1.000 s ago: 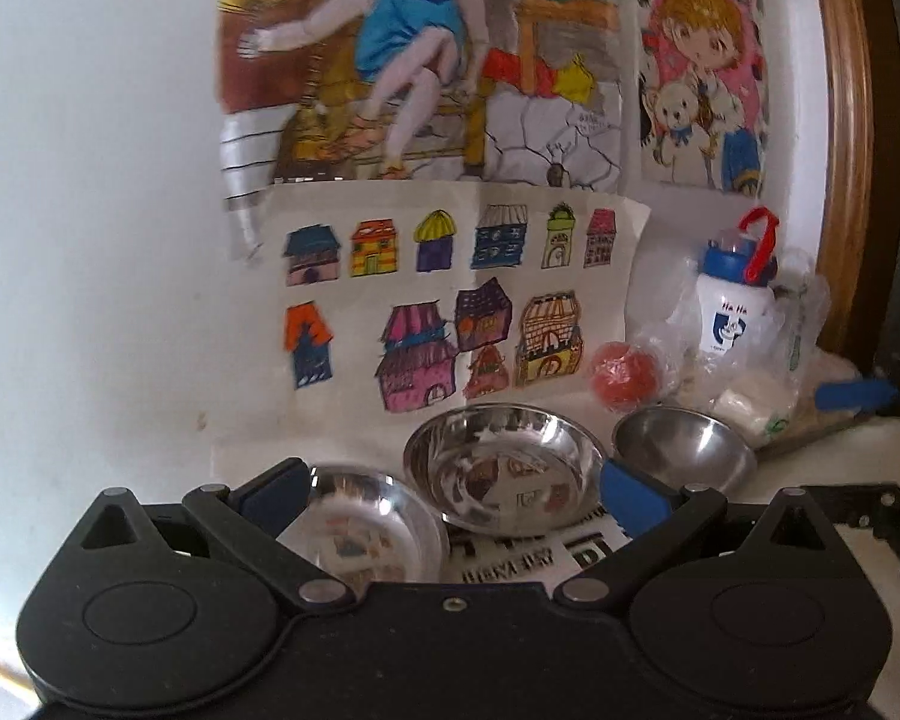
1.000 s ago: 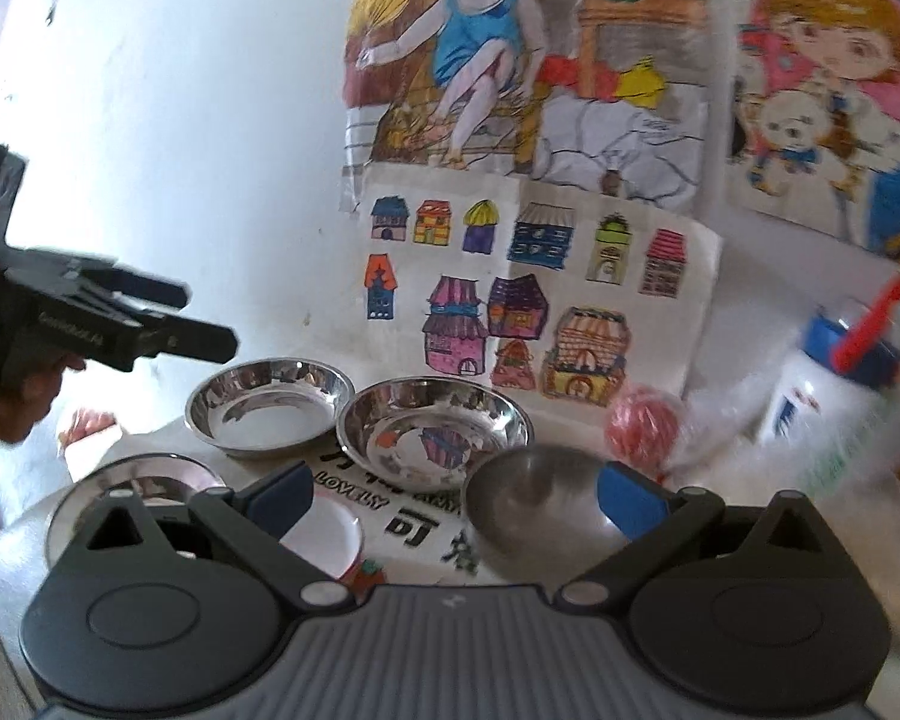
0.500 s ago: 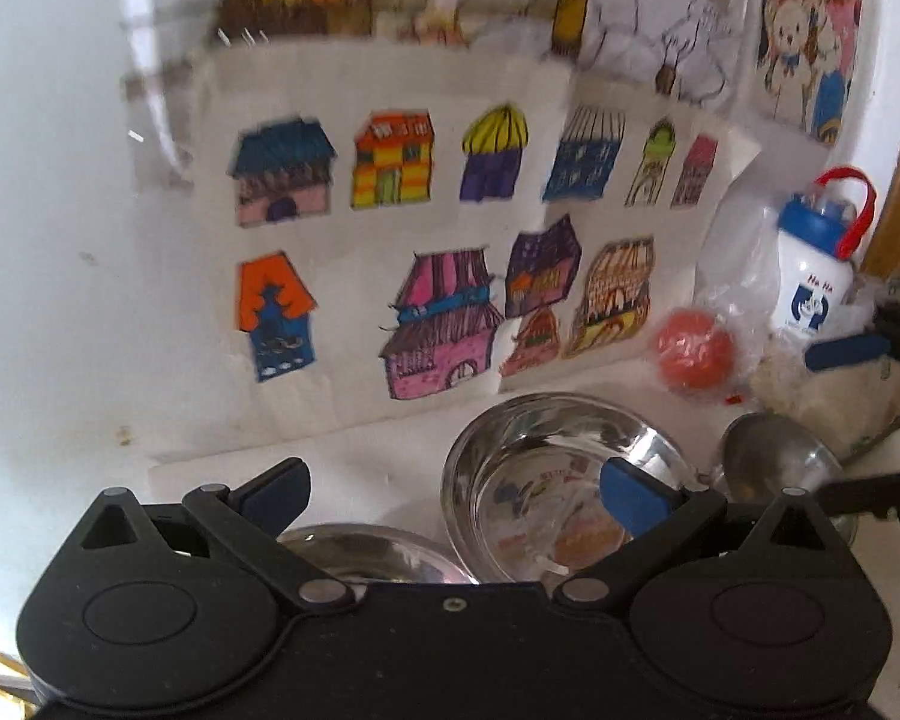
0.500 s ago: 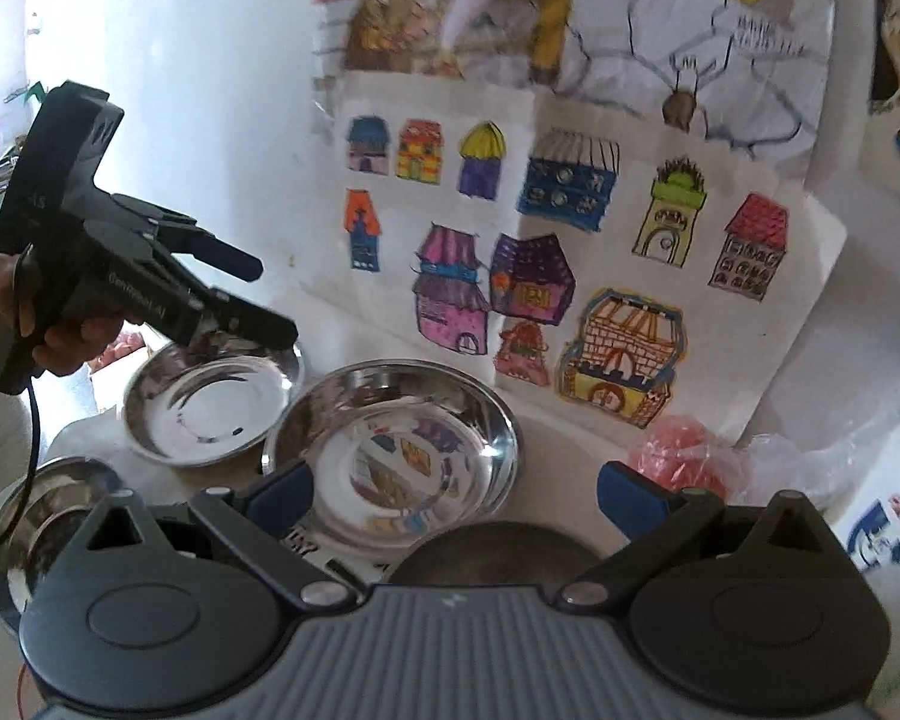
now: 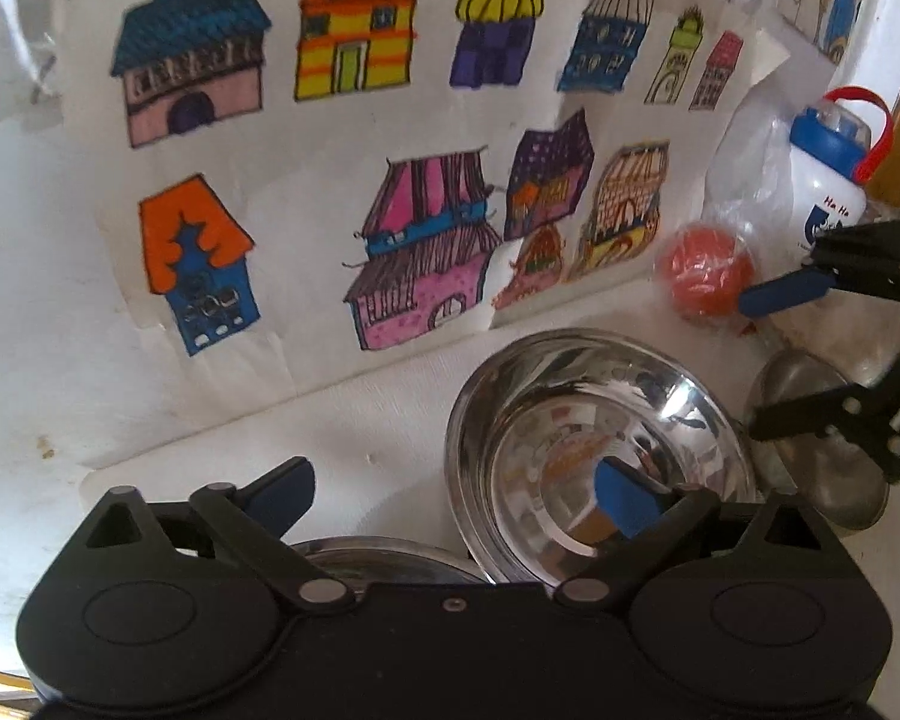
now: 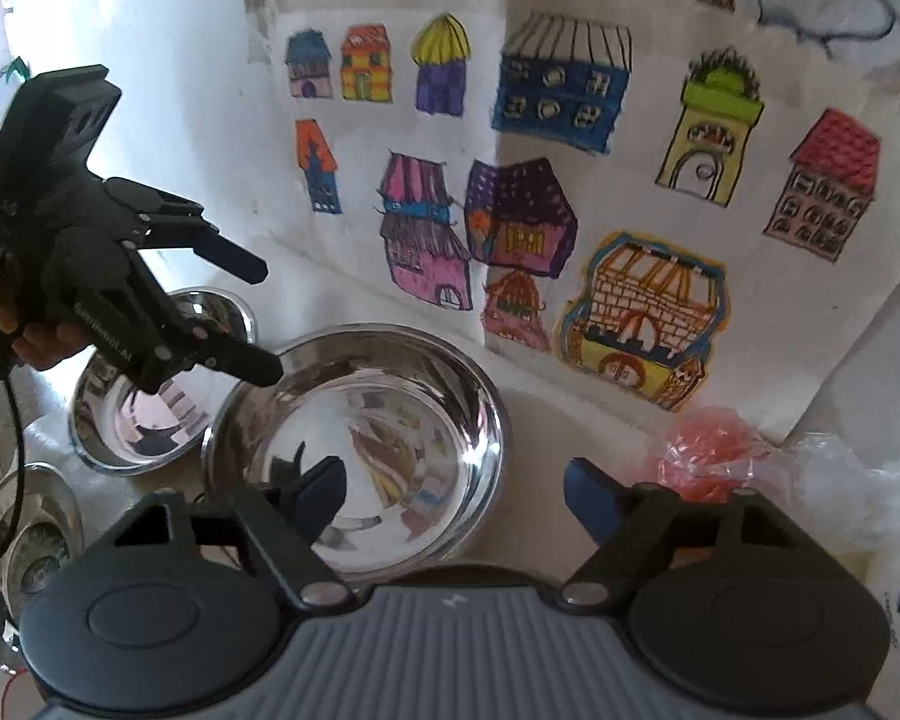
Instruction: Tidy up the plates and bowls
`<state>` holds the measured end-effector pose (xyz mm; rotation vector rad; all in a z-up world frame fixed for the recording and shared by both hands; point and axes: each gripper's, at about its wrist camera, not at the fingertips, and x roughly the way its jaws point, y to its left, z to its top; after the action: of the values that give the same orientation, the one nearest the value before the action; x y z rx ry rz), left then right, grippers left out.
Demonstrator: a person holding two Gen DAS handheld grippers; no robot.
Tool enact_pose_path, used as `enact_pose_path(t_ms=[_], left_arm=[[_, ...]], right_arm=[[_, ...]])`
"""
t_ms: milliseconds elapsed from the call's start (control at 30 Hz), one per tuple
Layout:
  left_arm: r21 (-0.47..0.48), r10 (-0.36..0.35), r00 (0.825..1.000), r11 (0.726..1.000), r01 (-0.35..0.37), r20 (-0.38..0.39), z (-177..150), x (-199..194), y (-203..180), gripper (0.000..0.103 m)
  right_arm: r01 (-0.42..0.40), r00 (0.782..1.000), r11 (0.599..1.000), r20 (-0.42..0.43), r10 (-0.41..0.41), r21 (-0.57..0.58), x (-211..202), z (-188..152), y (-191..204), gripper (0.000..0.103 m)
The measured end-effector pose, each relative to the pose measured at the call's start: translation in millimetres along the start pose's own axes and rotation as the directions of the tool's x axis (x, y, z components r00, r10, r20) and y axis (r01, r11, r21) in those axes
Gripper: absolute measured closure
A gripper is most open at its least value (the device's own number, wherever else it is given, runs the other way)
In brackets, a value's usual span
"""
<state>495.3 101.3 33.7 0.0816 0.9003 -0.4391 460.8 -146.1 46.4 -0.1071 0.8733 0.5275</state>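
Note:
A steel middle bowl (image 5: 576, 414) (image 6: 390, 396) stands by the wall on the white tabletop. My left gripper (image 5: 453, 498) (image 6: 264, 321) straddles its left rim, one finger inside, and its jaws are closing with no pad touching the rim. My right gripper (image 6: 456, 504) (image 5: 756, 360) straddles its right rim in the same way, jaws also closing. A second steel bowl (image 6: 132, 420) (image 5: 378, 552) sits to its left. A smaller dull steel bowl (image 5: 810, 450) lies to its right, under the right gripper. A steel plate (image 6: 24, 534) shows at the far left.
Children's drawings of houses (image 5: 426, 252) are taped to the wall right behind the bowls. An orange ball in plastic wrap (image 5: 705, 276) (image 6: 714, 444) and a white bottle with a blue cap (image 5: 834, 180) stand at the right. A hand (image 6: 42, 336) holds the left gripper.
Both grippers have moved forward and tilted down onto the middle bowl, one at each rim. Their fingers have drawn slightly closer together. The bowls have not moved.

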Motion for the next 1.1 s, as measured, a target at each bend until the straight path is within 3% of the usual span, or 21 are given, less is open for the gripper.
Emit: enact_pose_path(t_ms=[467, 600, 767, 867, 1067, 1100], left_arm=[[-0.078, -0.059, 0.995, 0.996, 0.053, -0.086, 6.4, 20.7, 14.8, 0.032], [-0.109, -0.095, 0.988, 0.991, 0.082, -0.125, 6.9, 28.0, 19.5, 0.046], [-0.114, -0.109, 0.984, 0.989, 0.094, -0.137, 6.4, 29.3, 19.6, 0.048], [-0.105, -0.109, 0.982, 0.99, 0.094, -0.153, 8.1, 31.7, 16.8, 0.054], [-0.129, -0.119, 0.975, 0.987, 0.096, -0.187, 11.7, 37.9, 16.7, 0.076], [-0.131, -0.12, 0.974, 0.987, 0.095, -0.194, 12.2, 39.0, 16.1, 0.088]], right_arm=[[0.008, 0.995, 0.999, -0.096, -0.003, 0.044, 35.5, 1.4, -9.1, 0.058], [0.008, 0.994, 0.998, -0.112, -0.001, 0.061, 43.1, 2.9, -14.6, 0.064], [-0.002, 0.99, 0.997, -0.144, 0.012, 0.072, 48.5, 3.4, -18.2, 0.065], [0.0, 0.987, 0.997, -0.158, 0.013, 0.078, 51.8, 3.5, -19.4, 0.076], [0.012, 0.986, 0.995, -0.169, 0.004, 0.094, 58.2, 2.2, -17.6, 0.088], [0.013, 0.986, 0.994, -0.167, 0.005, 0.105, 58.8, 2.2, -18.3, 0.089]])
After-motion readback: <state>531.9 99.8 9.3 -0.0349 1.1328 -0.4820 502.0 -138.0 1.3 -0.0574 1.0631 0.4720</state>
